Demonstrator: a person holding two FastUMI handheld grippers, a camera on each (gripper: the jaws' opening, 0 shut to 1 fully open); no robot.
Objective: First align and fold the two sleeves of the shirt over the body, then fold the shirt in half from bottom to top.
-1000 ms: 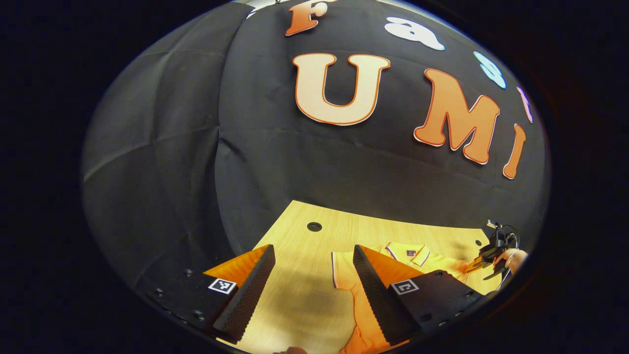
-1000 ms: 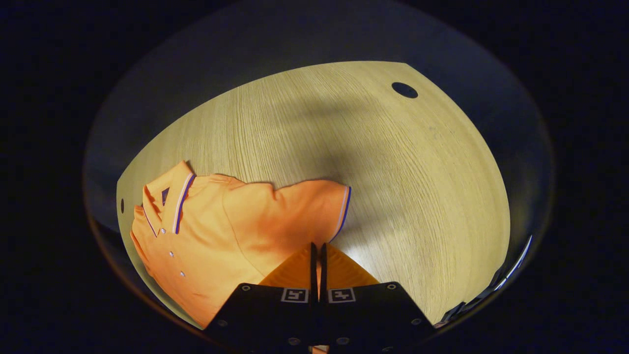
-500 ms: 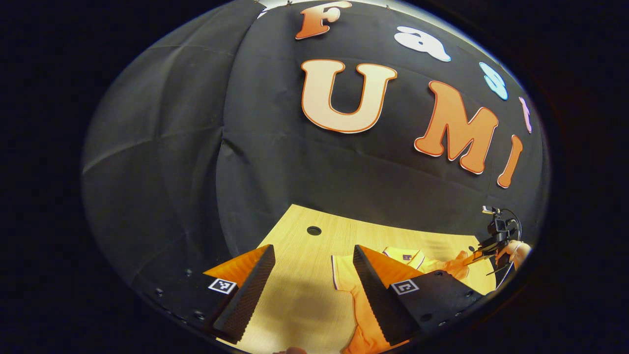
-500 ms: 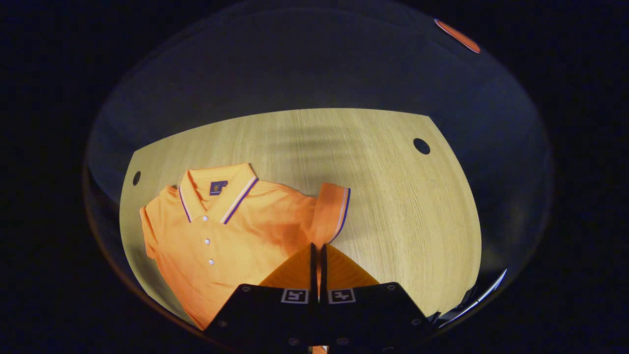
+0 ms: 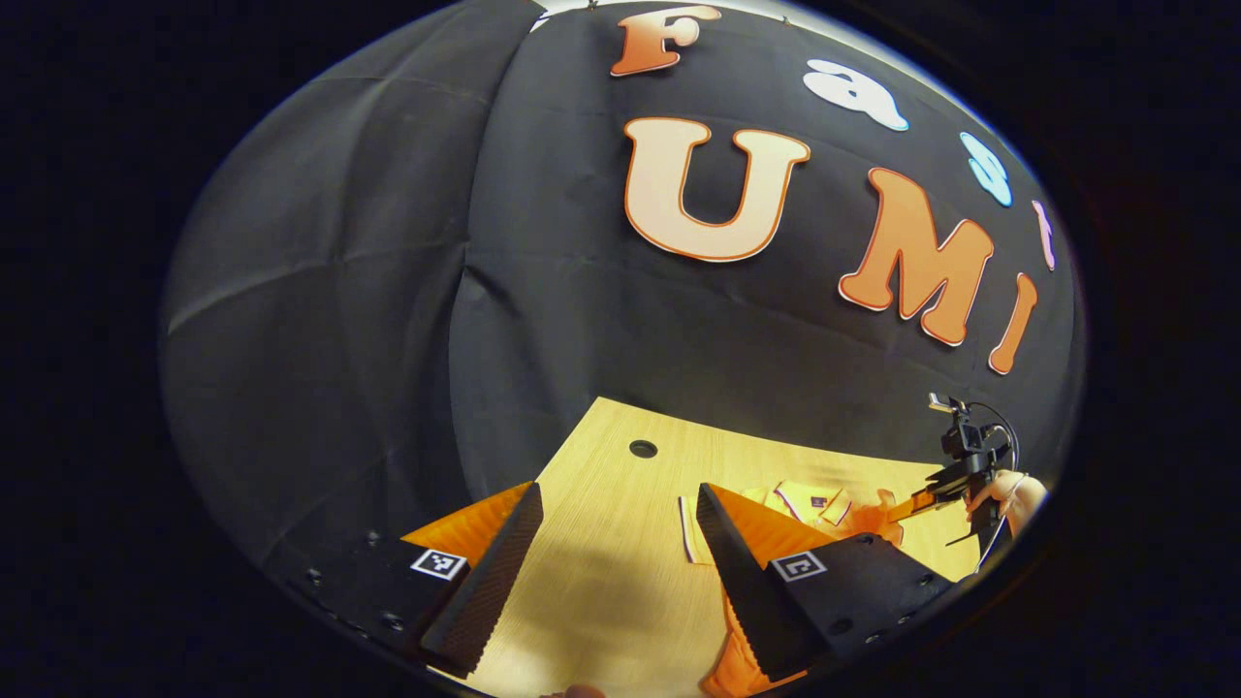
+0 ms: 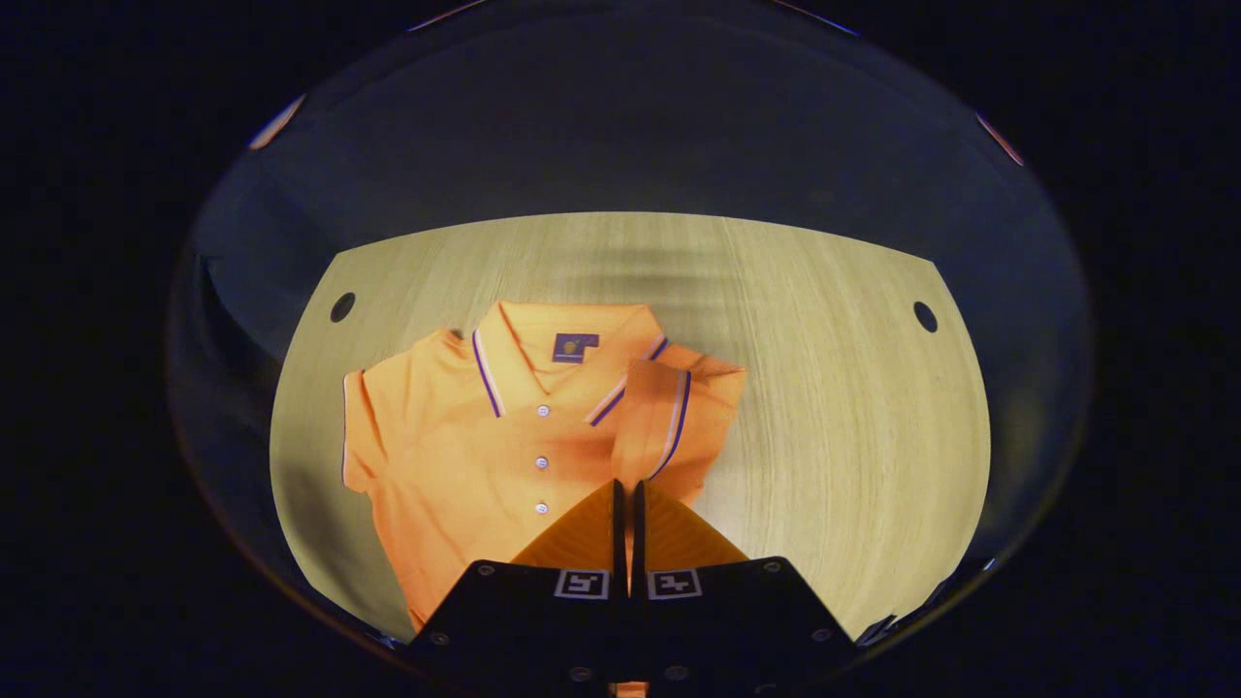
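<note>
- While pinched by right claw (image 6: 626, 494), fingers together on cloth, one sleeve (image 6: 669, 417) lifted and coming over shirt (image 6: 485, 456) body, not yet laid flat.
- Other sleeve (image 6: 361, 427) flat, unfolded; bottom-to-top fold not started.
- Left claw (image 5: 616, 543) spread apart, holding nothing, low over surface (image 6: 834, 407) beside shirt.
- Plenty of bare surface on both sides of shirt; booth wall (image 5: 388, 291) close behind far edge.

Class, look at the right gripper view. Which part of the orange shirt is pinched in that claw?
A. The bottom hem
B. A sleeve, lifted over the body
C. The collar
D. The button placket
B: the right claw is shut on the striped-cuff sleeve, which is raised over the shirt body; collar and buttons lie untouched.
</note>
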